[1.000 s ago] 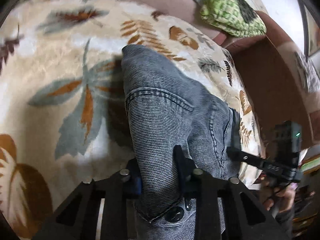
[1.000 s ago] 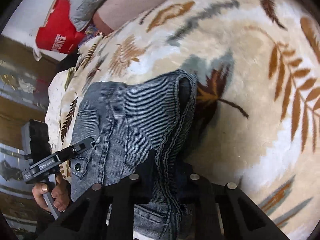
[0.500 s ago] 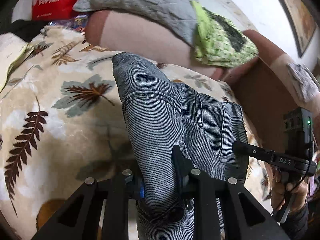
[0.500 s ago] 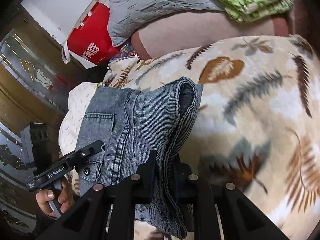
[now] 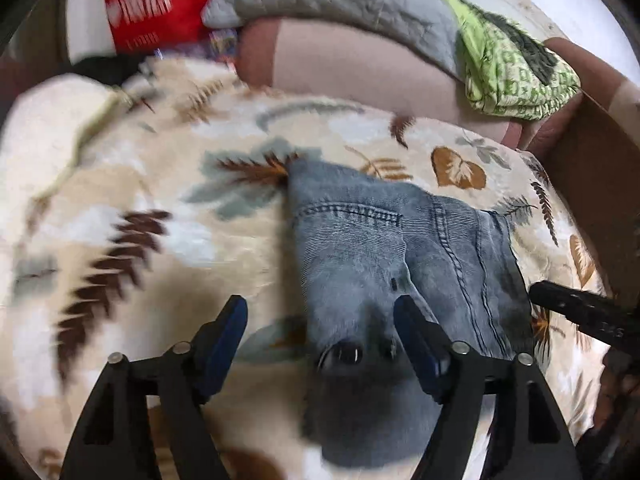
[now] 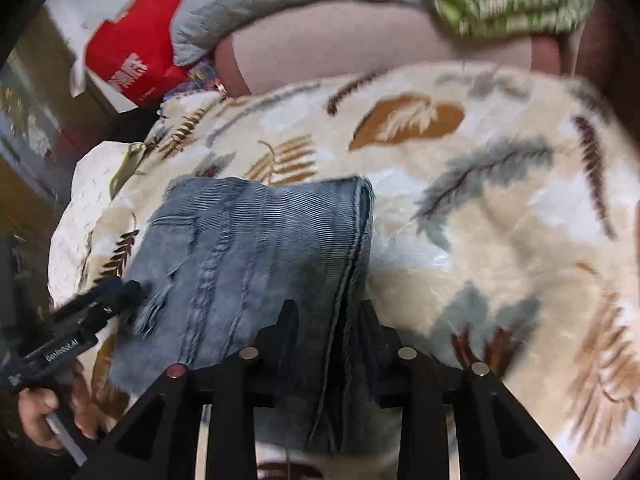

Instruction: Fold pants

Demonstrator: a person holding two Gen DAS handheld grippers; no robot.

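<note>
The left gripper [image 5: 320,332] has just been opening; its jaws stand wide, clear of the folded pants [image 5: 400,248] between them. The right gripper [image 6: 328,320] has just been opening too, a narrow gap astride the pants' seam edge; contact is unclear. The pants lie on a leaf-print blanket [image 5: 140,200]; a red bag [image 5: 148,8] sits at 11 o'clock
</note>
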